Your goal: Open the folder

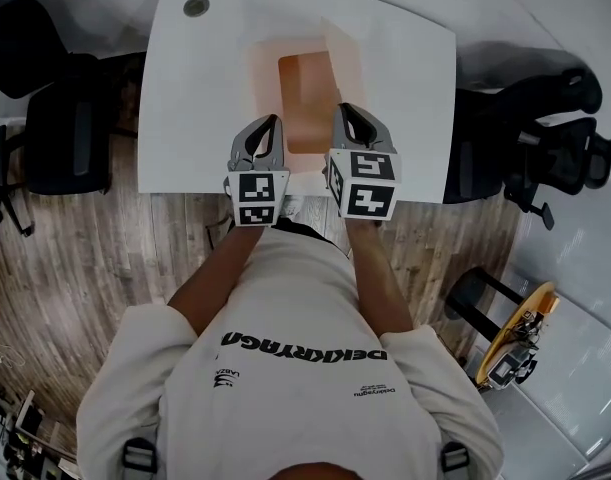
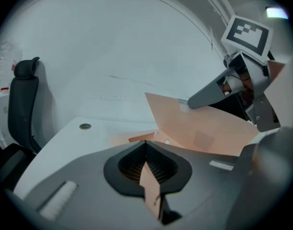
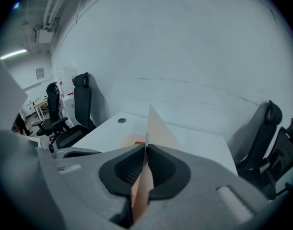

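A thin orange folder (image 1: 307,88) lies in the middle of the white table (image 1: 205,98). Both grippers are at its near edge. My left gripper (image 1: 269,126) is shut on the folder's lower sheet, and in the left gripper view (image 2: 146,146) a strip of orange card runs between the pads. My right gripper (image 1: 347,114) is shut on the upper cover (image 2: 208,128), which it holds lifted and tilted off the lower sheet. In the right gripper view (image 3: 146,147) that cover (image 3: 158,126) stands edge-on between the jaws.
A round cable hole (image 1: 196,6) sits at the table's far left corner. Black office chairs stand to the left (image 1: 65,128) and to the right (image 1: 545,148) of the table. The person stands at the near table edge on a wooden floor.
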